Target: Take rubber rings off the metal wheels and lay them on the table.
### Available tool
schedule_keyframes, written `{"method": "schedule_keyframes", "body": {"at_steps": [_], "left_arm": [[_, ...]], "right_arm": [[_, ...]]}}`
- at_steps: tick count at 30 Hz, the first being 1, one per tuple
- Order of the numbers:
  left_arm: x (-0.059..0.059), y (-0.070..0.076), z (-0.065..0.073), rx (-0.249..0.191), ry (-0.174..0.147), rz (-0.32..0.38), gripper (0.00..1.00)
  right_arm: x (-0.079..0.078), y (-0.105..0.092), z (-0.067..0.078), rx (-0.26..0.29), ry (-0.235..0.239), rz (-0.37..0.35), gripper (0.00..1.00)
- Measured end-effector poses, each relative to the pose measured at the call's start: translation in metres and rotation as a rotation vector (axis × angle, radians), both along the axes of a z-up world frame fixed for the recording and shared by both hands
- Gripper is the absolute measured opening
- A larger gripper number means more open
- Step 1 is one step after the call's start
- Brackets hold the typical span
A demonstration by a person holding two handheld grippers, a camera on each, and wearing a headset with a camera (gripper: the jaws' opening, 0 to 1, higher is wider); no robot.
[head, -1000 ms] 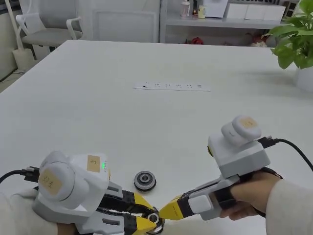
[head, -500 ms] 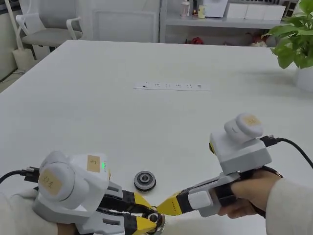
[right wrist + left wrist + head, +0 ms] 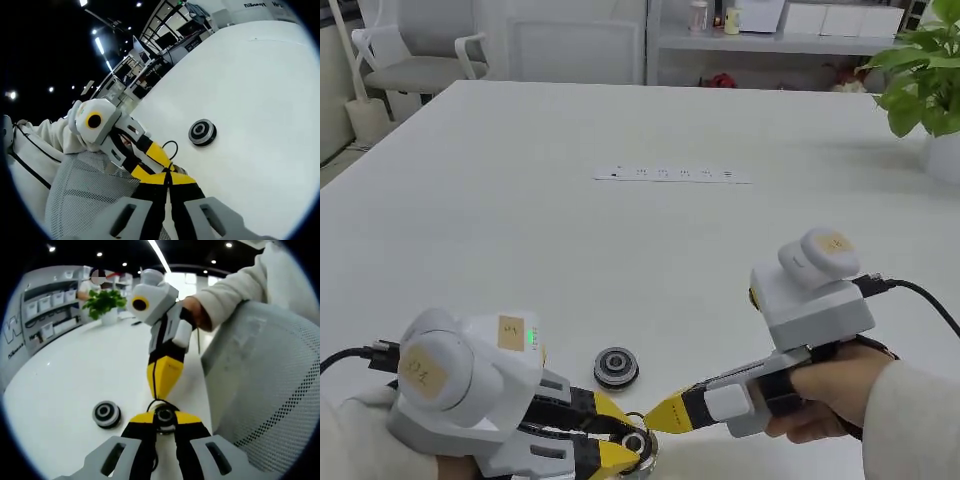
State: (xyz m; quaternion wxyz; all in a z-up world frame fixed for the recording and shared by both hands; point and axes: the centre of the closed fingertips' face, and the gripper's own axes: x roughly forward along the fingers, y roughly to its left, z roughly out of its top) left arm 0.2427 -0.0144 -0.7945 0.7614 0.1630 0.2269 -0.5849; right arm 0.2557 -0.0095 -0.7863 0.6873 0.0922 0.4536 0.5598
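Between the closed jaws of the left gripper (image 3: pixel 165 421), a metal wheel (image 3: pixel 165 415) is being clamped just above the table (image 3: pixel 650 260). The right gripper (image 3: pixel 167 176) is meeting it tip to tip, its jaws pressed together and pinching a thin black rubber ring (image 3: pixel 177 149) that is looping partly off that wheel. A second wheel (image 3: pixel 616 367) is lying nearby, apparently wearing its ring. Judgement: the first ring is being peeled; the next move is calling for a steady outward pull against a firm left grip.
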Motion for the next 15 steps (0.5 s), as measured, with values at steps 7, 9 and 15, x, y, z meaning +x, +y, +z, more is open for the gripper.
{"method": "schedule_keyframes", "body": {"at_steps": [7,9,15], "left_arm": [[0.0007,-0.0003,0.0004,0.002,0.031,0.011,0.14],[0.0002,-0.0006,0.0003,0.009,0.034,0.008,0.15],[-0.0009,0.001,0.0011,0.04,0.033,-0.007,0.16]], "right_arm": [[0.0021,-0.0031,-0.0011,-0.01,0.007,-0.016,0.0],[0.0015,-0.0041,-0.0028,-0.018,0.011,-0.014,0.0],[0.0017,-0.0065,-0.0053,-0.027,0.02,-0.016,0.0]]}}
